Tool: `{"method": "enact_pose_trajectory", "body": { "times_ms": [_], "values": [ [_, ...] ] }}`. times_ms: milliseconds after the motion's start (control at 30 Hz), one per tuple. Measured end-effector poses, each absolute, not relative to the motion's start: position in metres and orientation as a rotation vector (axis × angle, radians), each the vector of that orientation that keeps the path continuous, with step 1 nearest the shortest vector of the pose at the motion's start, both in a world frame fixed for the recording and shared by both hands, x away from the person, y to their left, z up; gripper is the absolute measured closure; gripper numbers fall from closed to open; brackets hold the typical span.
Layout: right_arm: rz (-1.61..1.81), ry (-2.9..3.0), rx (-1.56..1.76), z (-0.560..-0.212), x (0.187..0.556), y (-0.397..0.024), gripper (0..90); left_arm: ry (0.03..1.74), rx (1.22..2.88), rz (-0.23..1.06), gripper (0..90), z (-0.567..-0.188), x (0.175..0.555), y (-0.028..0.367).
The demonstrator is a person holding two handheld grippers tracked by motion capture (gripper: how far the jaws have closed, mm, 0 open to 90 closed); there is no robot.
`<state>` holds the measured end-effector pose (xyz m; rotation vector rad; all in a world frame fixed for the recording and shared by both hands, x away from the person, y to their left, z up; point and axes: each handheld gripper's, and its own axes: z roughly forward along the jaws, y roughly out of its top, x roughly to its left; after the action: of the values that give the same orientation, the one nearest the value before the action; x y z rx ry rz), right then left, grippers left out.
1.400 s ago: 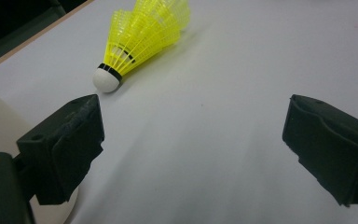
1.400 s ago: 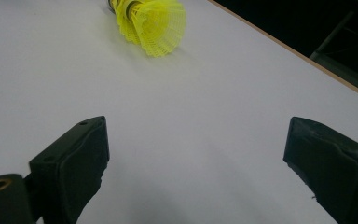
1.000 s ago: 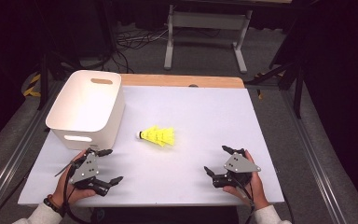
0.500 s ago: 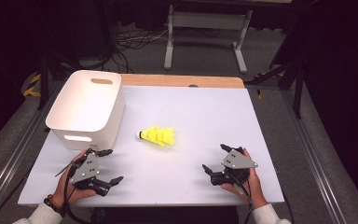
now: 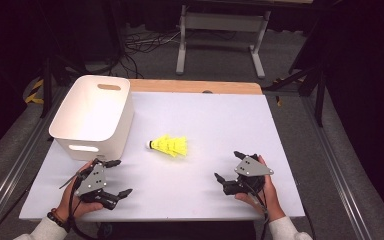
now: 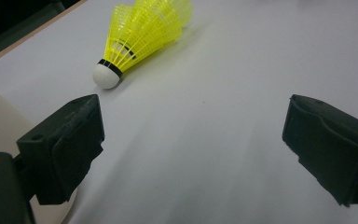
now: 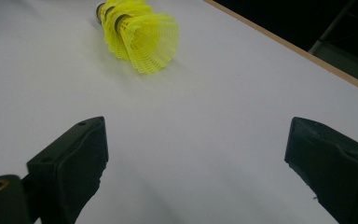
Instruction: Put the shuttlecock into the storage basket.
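A stack of yellow shuttlecocks (image 5: 170, 145) with a white cork tip lies on its side in the middle of the white table (image 5: 205, 120). The left gripper view has the shuttlecocks (image 6: 140, 35) ahead and to the left, cork end nearest. From the right gripper view the shuttlecocks (image 7: 137, 32) lie ahead, skirt end nearest. My left gripper (image 5: 115, 177) rests open near the front left edge, nothing between its jaws. My right gripper (image 5: 230, 166) is open near the front right, also holding nothing.
A white bin (image 5: 92, 117) with handle slots stands at the table's left, just behind my left gripper. A wooden strip (image 5: 195, 86) runs along the far edge. Beyond it on the floor are cables and a metal stand (image 5: 220, 30).
My right gripper has slid a little to the left, toward the shuttlecocks. The left gripper and the shuttlecocks have stayed put.
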<state>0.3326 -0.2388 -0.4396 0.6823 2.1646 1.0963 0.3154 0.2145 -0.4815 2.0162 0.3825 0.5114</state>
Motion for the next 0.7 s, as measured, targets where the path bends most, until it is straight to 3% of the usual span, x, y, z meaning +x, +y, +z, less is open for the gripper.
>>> {"method": "enact_pose_trajectory", "body": {
  "times_ms": [467, 700],
  "values": [
    [1.114, 2.22, 0.651, -0.438, 0.348, -0.22, 6.1, 0.385, 2.015, 0.506, 6.3, -0.482, 0.316, 0.215],
    [1.098, 2.323, 0.617, -0.442, 0.358, -0.197, 10.1, 0.386, 2.012, 0.507, 6.3, -0.482, 0.316, 0.215]
  ]
}}
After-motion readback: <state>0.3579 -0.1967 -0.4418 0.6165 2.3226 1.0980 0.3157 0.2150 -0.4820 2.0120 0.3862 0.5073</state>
